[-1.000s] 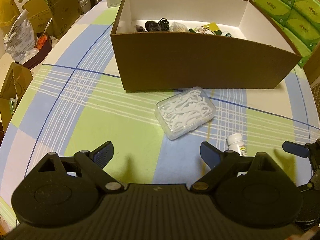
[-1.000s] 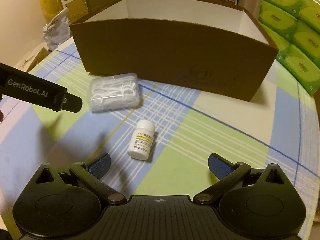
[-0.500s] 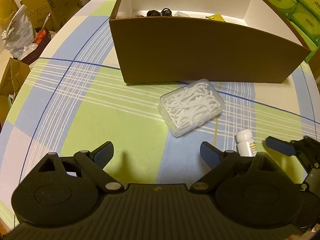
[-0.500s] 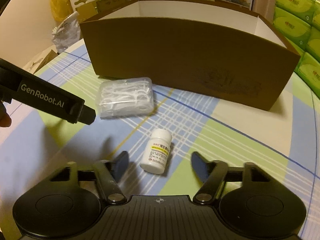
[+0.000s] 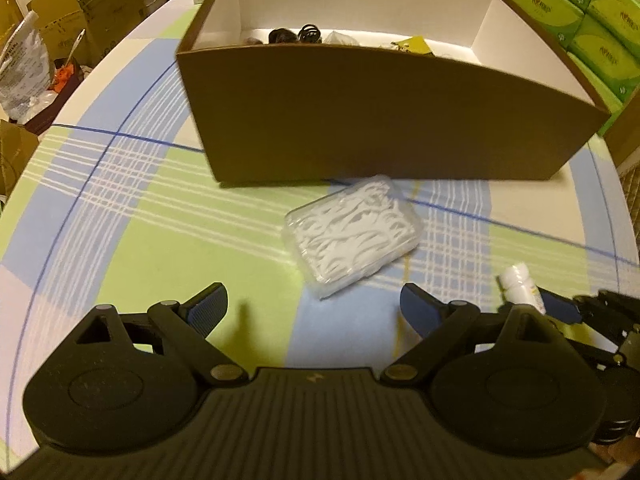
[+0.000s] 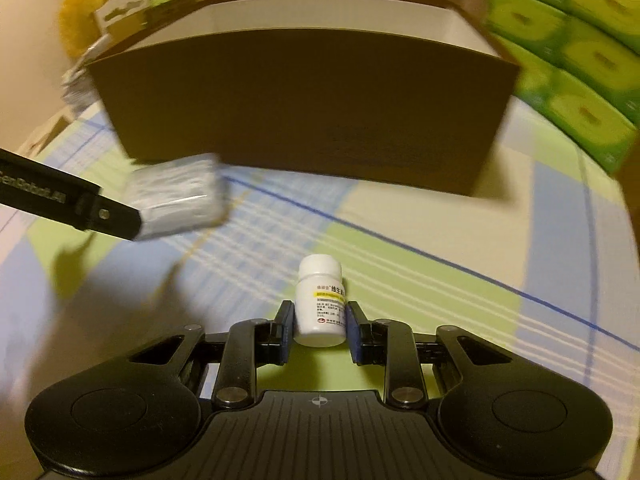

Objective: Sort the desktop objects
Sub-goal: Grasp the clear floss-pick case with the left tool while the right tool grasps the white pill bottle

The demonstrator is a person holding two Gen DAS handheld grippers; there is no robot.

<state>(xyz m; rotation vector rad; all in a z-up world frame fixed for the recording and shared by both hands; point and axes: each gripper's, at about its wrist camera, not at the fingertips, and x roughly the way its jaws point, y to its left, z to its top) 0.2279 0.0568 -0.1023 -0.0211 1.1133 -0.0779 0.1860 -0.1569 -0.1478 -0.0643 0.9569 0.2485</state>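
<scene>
A small white pill bottle (image 6: 320, 300) with a yellow-striped label sits between the pads of my right gripper (image 6: 320, 324), cap pointing toward the brown cardboard box (image 6: 304, 108). The jaws are closing and both pads touch its sides. In the left wrist view the bottle (image 5: 520, 284) shows at the right, with one right-gripper finger (image 5: 558, 309) beside it. My left gripper (image 5: 316, 304) stands open and holds nothing, just short of a clear case of white floss picks (image 5: 352, 236) that lies in front of the box (image 5: 380, 120).
Several small dark and yellow items (image 5: 296, 34) lie inside the box. Green tissue packs (image 5: 580, 12) are stacked at the right. Cartons and bags (image 5: 48, 40) stand beyond the table's left edge. A left-gripper finger (image 6: 80, 204) reaches in beside the floss case (image 6: 180, 196).
My right gripper has moved forward over the pill bottle and its jaws have gone from wide open to narrow around it. The left gripper has stayed open, nearly still.
</scene>
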